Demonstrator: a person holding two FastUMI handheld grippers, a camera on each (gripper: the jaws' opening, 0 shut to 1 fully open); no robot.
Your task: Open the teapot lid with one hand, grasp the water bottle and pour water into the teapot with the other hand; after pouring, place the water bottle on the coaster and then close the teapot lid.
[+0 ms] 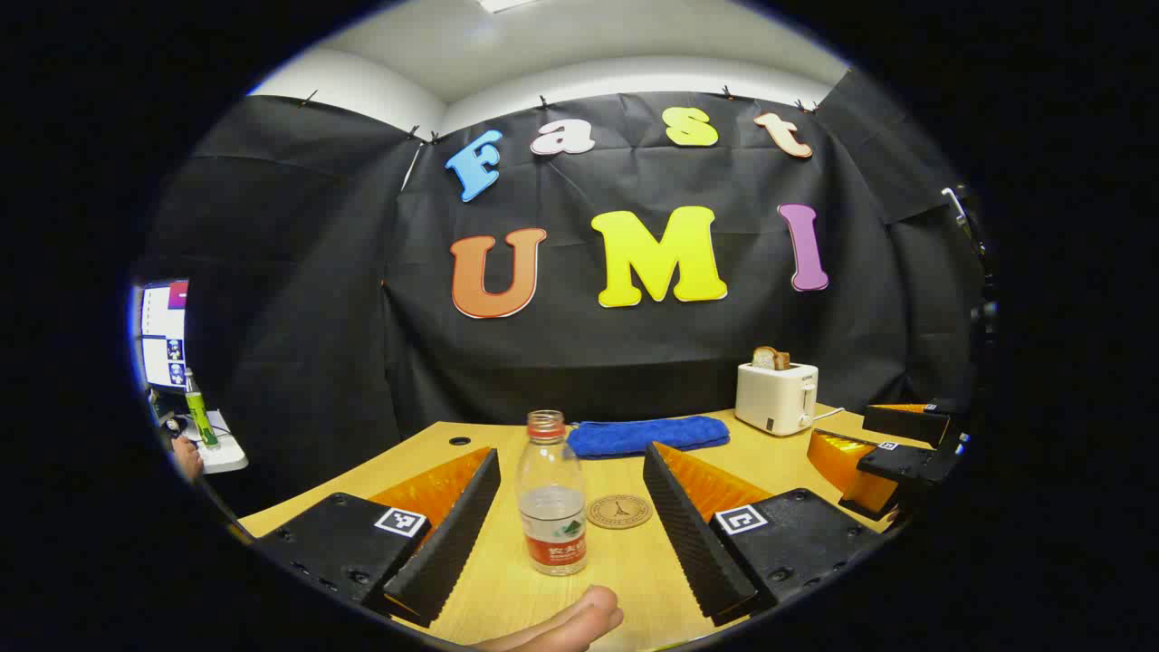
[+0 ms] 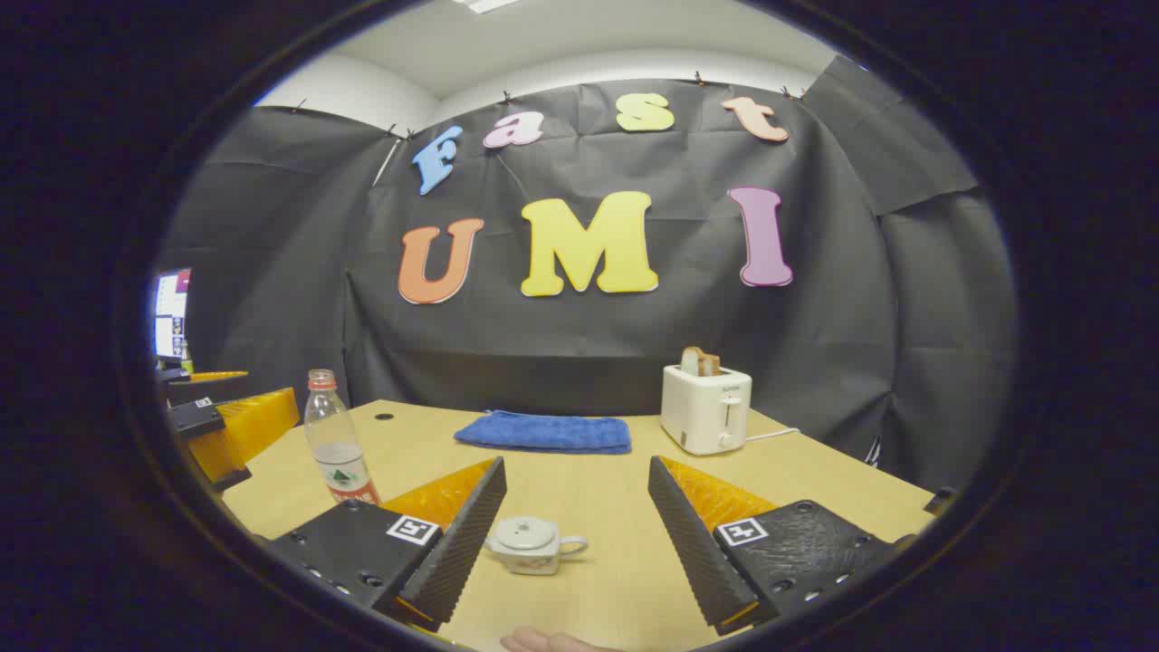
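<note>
While both claws stand spread wide and grip nothing, the water bottle (image 1: 550,494) stands upright on the wooden table (image 1: 625,561) between the left gripper (image 1: 570,534) fingers, touching neither. It is clear plastic, uncapped, with water filling roughly its lower third and a red and white label around the base. Just beside it, farther back, lies the round brown coaster (image 1: 619,511), bare. In the right gripper view the small pale teapot (image 2: 530,544) sits between the right gripper (image 2: 570,534) fingers, nearer the left one, lid on, handle pointing right; its contents are hidden. Behind lie a blue towel (image 2: 545,431) and a white toaster (image 2: 704,407) holding bread
</note>
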